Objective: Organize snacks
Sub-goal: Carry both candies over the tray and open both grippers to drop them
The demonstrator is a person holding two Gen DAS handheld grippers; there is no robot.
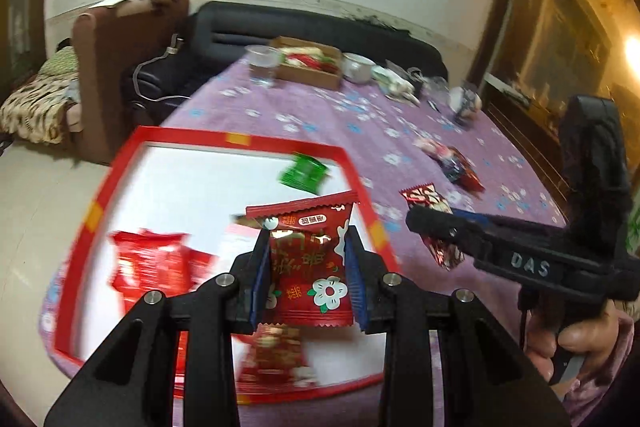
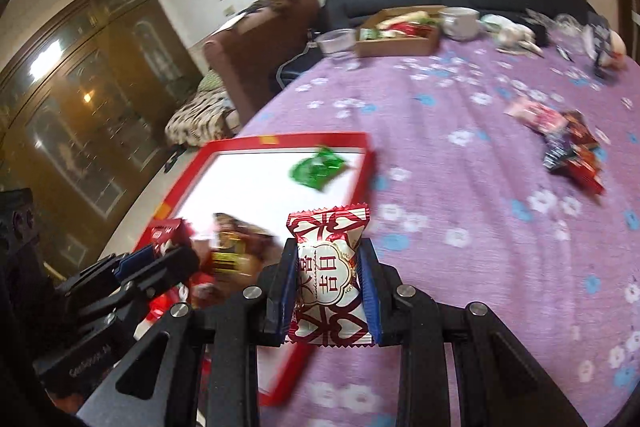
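Note:
My left gripper [image 1: 307, 255] is shut on a red flower-print snack packet [image 1: 310, 267], held above a red-rimmed white tray [image 1: 192, 138]. The tray holds a green packet [image 1: 303, 173] and several red packets [image 1: 154, 267]. My right gripper [image 2: 328, 281] is shut on a red-and-white heart-print packet [image 2: 329, 279], over the tray's right edge [image 2: 362, 183]. In the left wrist view the right gripper [image 1: 432, 227] shows at the right with its packet [image 1: 426, 197]. The left gripper [image 2: 160, 259] shows low left in the right wrist view.
The table has a purple flowered cloth [image 2: 460, 187]. A small pile of loose snack packets [image 2: 568, 143] lies on it to the right. At the far end stand a cardboard box of items [image 2: 396, 31], a clear cup [image 2: 336, 43] and a white bowl [image 2: 460, 21]. A dark sofa [image 1: 312, 23] is behind.

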